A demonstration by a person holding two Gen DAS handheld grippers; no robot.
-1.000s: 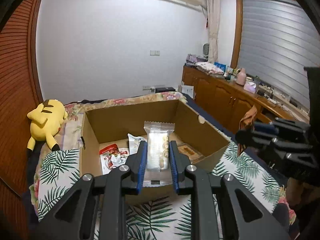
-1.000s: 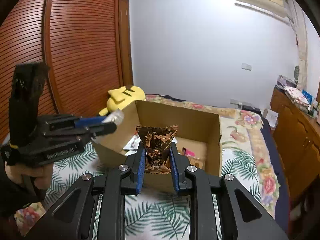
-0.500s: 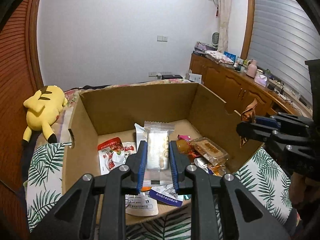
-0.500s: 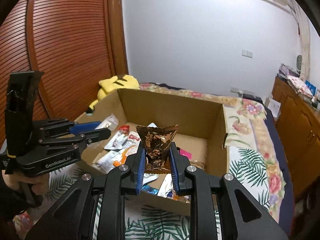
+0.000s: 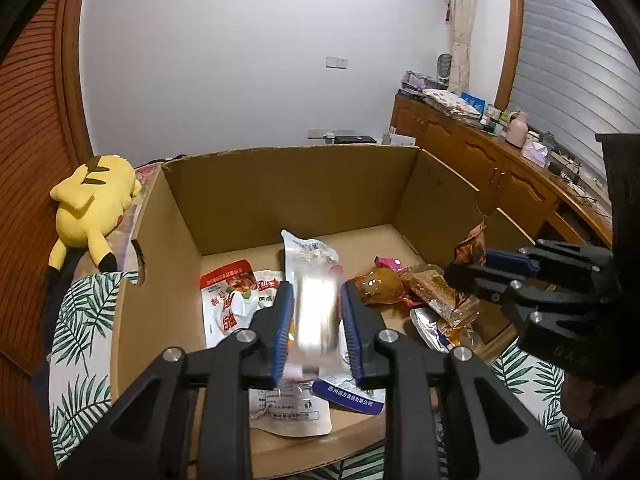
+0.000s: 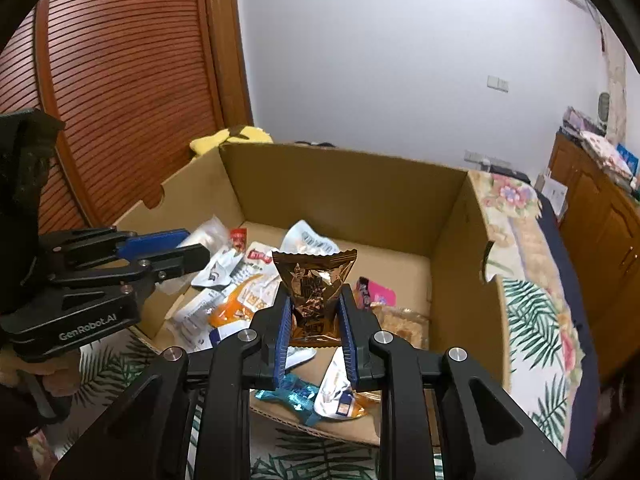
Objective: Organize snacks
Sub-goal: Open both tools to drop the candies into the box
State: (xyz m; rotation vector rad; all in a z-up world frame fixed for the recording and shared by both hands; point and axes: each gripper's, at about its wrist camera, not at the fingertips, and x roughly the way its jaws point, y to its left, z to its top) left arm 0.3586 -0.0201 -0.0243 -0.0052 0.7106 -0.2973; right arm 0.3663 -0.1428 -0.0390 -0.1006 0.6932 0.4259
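An open cardboard box (image 5: 288, 196) on the bed holds several snack packets. My left gripper (image 5: 316, 292) is over the box with its jaws parted, and a clear cookie packet (image 5: 316, 316) is blurred between them, falling. My right gripper (image 6: 314, 312) is shut on a brown foil snack packet (image 6: 314, 280) and holds it upright above the box (image 6: 344, 184). The left gripper also shows in the right wrist view (image 6: 160, 254), at the box's left wall. The right gripper shows in the left wrist view (image 5: 480, 272), at the box's right wall.
A yellow plush toy (image 5: 92, 196) lies on the bed left of the box. The leaf-print bedspread (image 5: 76, 320) surrounds the box. A wooden cabinet (image 5: 500, 168) with clutter runs along the right. A slatted wooden wardrobe (image 6: 132, 80) stands on the left.
Both grippers have moved forward and down over the box. My left gripper has opened and let go of the clear cookie packet, which is dropping. The right gripper still holds the brown packet.
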